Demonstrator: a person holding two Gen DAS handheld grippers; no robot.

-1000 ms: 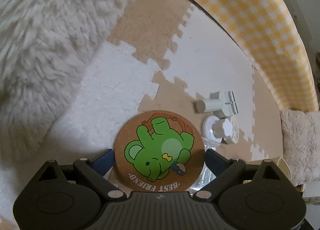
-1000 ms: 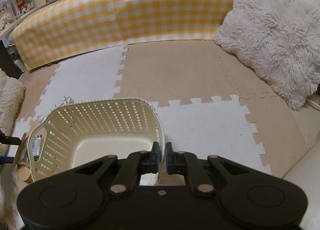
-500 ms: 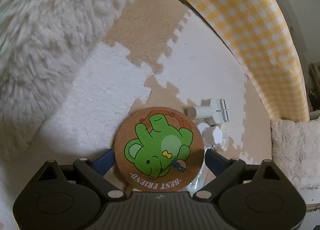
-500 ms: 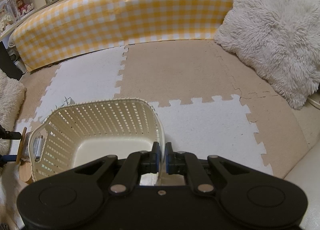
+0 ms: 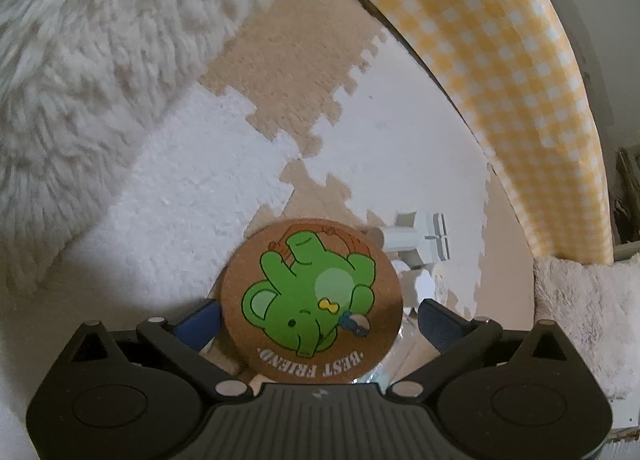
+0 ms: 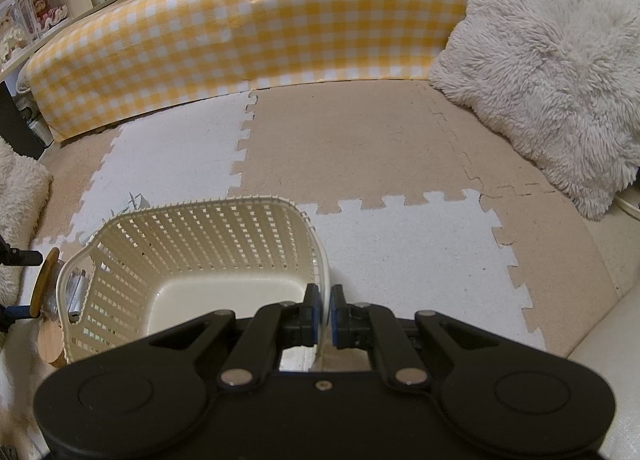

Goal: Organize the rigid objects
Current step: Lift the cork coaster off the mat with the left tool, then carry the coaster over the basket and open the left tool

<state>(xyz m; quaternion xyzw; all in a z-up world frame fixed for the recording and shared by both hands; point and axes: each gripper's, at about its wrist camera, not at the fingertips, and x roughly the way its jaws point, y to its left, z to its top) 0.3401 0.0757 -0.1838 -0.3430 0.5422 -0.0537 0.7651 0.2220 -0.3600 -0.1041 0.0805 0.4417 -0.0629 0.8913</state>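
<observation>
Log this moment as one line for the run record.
left hand-held gripper: holds cork coaster across its edges | right hand-held gripper: shut on basket rim | basket: looks empty | coaster: outside basket

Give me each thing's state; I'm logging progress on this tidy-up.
Coaster: held on edge between left claw fingers, off the floor.
Basket: upright, nothing visible inside, wall pinched by right claw.
White parts: lying loose on the mat.
Left claw: shut on coaster.
Right claw: shut on basket.
</observation>
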